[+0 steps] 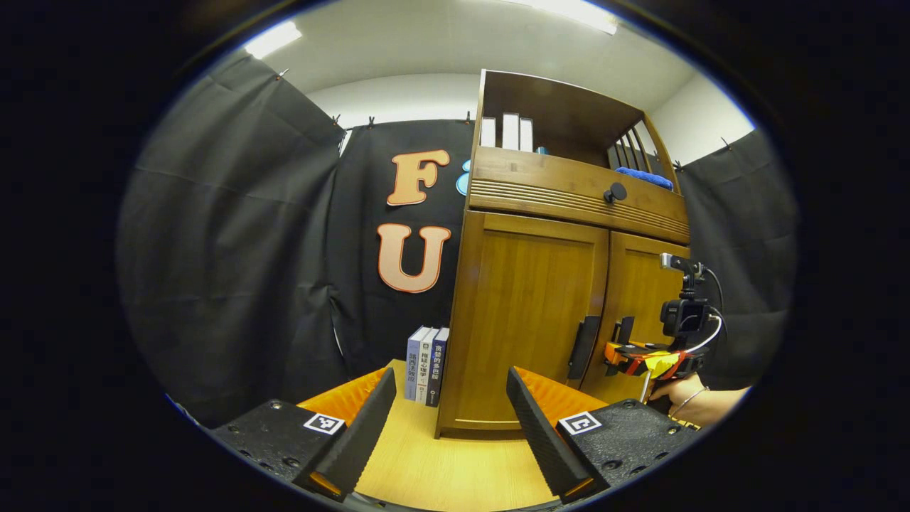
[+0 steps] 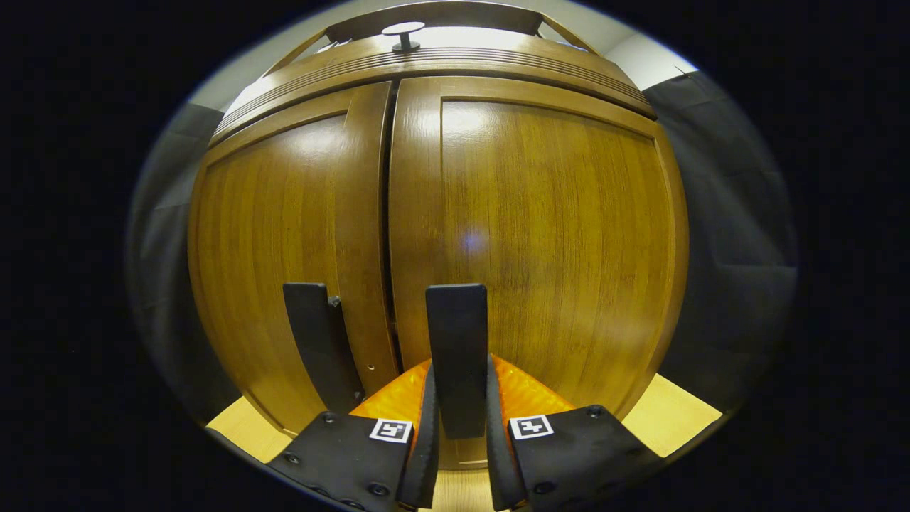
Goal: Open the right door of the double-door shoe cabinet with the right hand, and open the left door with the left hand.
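Your right gripper point(image 2: 458, 427) was pinched onto the right door's handle point(image 2: 457, 355), a finger pressing each side, both doors closed. Your left gripper point(image 1: 451, 419) hung spread and empty above the table point(image 1: 441, 469), well short of the left door's handle point(image 1: 583, 347). The shoe cabinet point(image 1: 530, 313) stood on that table, with books point(image 1: 425, 363) just beside its left flank.

The wooden double-door shoe cabinet point(image 1: 533, 313) is standing right of centre in the left gripper view, both doors sitting shut. The left door point(image 2: 284, 249) and right door point(image 2: 554, 235) are each carrying a dark upright handle beside the central seam.
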{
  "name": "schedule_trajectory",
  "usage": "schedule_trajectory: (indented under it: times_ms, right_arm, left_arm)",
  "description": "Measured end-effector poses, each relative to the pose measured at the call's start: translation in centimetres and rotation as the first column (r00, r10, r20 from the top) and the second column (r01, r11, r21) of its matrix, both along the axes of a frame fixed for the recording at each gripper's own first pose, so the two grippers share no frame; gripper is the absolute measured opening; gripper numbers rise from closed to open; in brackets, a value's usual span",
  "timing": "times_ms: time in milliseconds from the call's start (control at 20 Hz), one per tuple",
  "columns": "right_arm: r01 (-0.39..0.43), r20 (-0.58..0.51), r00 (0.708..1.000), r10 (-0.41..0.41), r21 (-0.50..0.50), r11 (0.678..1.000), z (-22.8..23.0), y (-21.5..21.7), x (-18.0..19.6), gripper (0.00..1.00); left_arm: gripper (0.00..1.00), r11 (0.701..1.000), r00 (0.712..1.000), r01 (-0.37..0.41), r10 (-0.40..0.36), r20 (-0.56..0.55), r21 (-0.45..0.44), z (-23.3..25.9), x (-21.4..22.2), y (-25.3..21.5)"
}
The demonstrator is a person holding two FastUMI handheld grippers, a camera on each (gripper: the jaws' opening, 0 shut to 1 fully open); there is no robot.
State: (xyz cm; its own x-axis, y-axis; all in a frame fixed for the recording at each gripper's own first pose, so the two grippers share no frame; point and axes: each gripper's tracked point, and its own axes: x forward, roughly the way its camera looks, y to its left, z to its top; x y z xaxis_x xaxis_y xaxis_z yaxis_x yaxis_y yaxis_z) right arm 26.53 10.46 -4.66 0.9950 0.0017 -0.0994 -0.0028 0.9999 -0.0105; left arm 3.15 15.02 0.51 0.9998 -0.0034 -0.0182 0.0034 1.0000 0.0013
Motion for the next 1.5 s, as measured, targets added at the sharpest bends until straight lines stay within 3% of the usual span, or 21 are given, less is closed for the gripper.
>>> schedule_trajectory:
  times_ms: [50,100,150,200,250,350,400,450,500,600,650,700,900,1000,1050,1300,1350,1450,1500]
  right_arm:
    - [-0.006,-0.001,1.0,0.006,0.003,1.0,0.0,-0.1,-0.4,0.43]
    - [-0.012,0.003,1.0,0.012,0.006,1.0,0.1,-0.2,-0.8,0.25]
    - [-0.016,0.006,1.0,0.016,0.004,1.0,0.1,-0.3,-1.2,0.31]
    - [-0.019,0.007,1.0,0.019,-0.001,1.0,0.1,-0.4,-1.8,0.25]
    - [-0.017,0.007,1.0,0.017,-0.002,1.0,0.1,-0.6,-2.4,0.31]
    - [-0.008,0.006,1.0,0.008,-0.001,1.0,0.2,-1.0,-3.9,0.31]
    - [-0.005,0.005,1.0,0.005,-0.001,1.0,0.3,-1.2,-4.6,0.32]
    - [-0.003,0.004,1.0,0.003,0.001,1.0,0.3,-1.5,-5.3,0.25]
    - [-0.003,0.002,1.0,0.003,0.004,1.0,0.3,-1.9,-6.1,0.38]
    - [-0.001,0.0,1.0,0.001,0.01,1.0,0.3,-2.7,-7.7,0.38]
    - [0.003,0.0,1.0,-0.003,0.01,1.0,0.2,-3.1,-8.5,0.38]
    - [0.011,0.003,1.0,-0.011,0.007,1.0,0.2,-3.5,-9.4,0.25]
    - [0.038,0.021,0.999,-0.038,0.02,0.999,0.0,-5.4,-12.4,0.22]
    - [0.056,0.015,0.998,-0.056,0.02,0.998,-0.1,-6.3,-13.6,0.26]
    - [0.068,0.013,0.998,-0.068,0.022,0.997,0.0,-6.9,-14.0,0.22]
    - [0.14,0.015,0.99,-0.14,0.017,0.99,0.6,-9.7,-16.9,0.21]
    - [0.152,0.014,0.988,-0.152,0.014,0.988,0.6,-10.3,-17.4,0.25]
    - [0.17,0.013,0.985,-0.171,0.012,0.985,0.7,-11.2,-18.1,0.17]
    - [0.178,0.017,0.984,-0.178,0.014,0.984,0.9,-11.7,-18.3,0.21]
  left_arm:
    - [0.95,1.0,1.0,0.004,-0.004,0.002,-0.001,0.1,-0.1,-0.2]
    - [0.95,1.0,1.0,0.008,-0.008,0.005,-0.001,0.2,-0.1,-0.3]
    - [0.95,1.0,1.0,0.012,-0.012,0.007,-0.001,0.3,-0.2,-0.5]
    - [0.95,1.0,1.0,0.016,-0.016,0.009,-0.001,0.3,-0.2,-0.6]
    - [0.95,1.0,1.0,0.019,-0.019,0.011,-0.001,0.4,-0.4,-0.7]
    - [0.92,1.0,1.0,0.027,-0.027,0.01,-0.004,0.4,-0.5,-1.0]
    - [0.95,0.999,0.999,0.031,-0.031,0.01,-0.006,0.4,-0.6,-1.2]
    - [0.95,0.999,0.999,0.037,-0.037,0.009,-0.007,0.4,-0.6,-1.4]
    - [0.92,0.999,0.999,0.043,-0.043,0.009,-0.007,0.5,-0.8,-1.6]
    - [0.95,0.998,0.998,0.06,-0.06,0.009,-0.008,0.5,-0.9,-2.1]
    - [0.92,0.997,0.997,0.07,-0.07,0.009,-0.009,0.5,-1.1,-2.5]
    - [0.92,0.997,0.997,0.08,-0.08,0.01,-0.008,0.5,-1.2,-2.8]
    - [0.92,0.995,0.995,0.101,-0.101,0.02,-0.002,1.0,-1.6,-3.4]
    - [0.92,0.993,0.993,0.115,-0.115,0.022,-0.003,1.0,-1.9,-4.0]
    - [0.95,0.992,0.992,0.123,-0.123,0.023,-0.003,1.1,-2.0,-4.3]
    - [0.92,0.987,0.987,0.162,-0.161,0.019,-0.012,1.0,-2.1,-5.8]
    - [0.92,0.985,0.985,0.169,-0.169,0.018,-0.015,1.0,-2.2,-6.1]
    - [0.92,0.982,0.982,0.188,-0.188,0.015,-0.02,0.9,-2.1,-6.9]
    - [0.92,0.98,0.98,0.197,-0.197,0.013,-0.02,0.9,-2.1,-7.4]
